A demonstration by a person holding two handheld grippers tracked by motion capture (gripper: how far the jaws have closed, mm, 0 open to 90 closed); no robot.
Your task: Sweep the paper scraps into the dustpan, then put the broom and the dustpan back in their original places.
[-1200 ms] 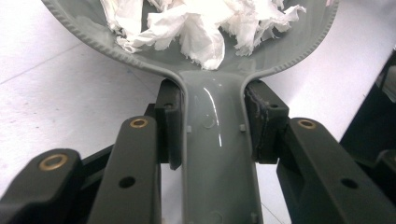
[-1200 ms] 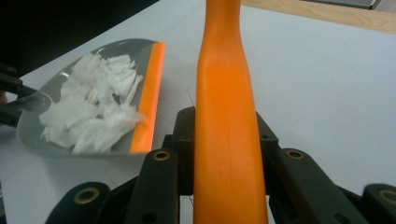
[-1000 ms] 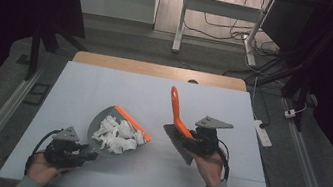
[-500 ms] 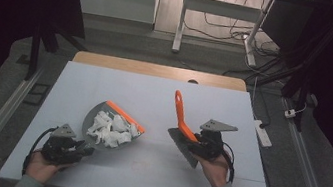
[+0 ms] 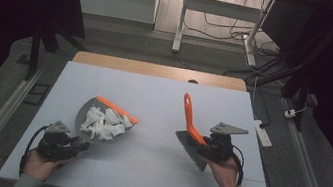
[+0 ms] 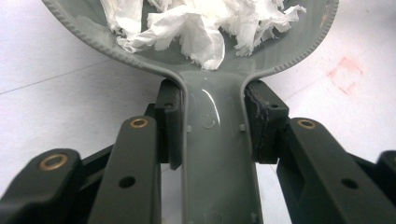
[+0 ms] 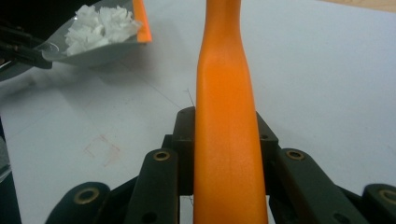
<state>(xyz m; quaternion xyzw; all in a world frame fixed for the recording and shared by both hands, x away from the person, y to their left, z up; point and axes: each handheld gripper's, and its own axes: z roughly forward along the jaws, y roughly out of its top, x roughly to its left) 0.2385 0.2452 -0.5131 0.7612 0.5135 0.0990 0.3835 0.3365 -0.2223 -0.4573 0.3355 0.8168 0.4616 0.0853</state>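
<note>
Grey dustpan [image 5: 104, 123] with an orange lip sits at the table's [image 5: 163, 98] left, heaped with white paper scraps [image 5: 103, 125]; the left gripper [image 5: 76, 144] holds its handle. At the right, the right gripper [image 5: 202, 147] holds an orange-handled brush [image 5: 189, 120], handle tilted up and away.

Left gripper view: both jaws clamp the dustpan's grey handle [image 6: 217, 154], scraps [image 6: 205, 23] just beyond.

Right gripper view: jaws are clenched on the orange handle [image 7: 226, 121]; the dustpan [image 7: 93, 39] lies far left.
</note>
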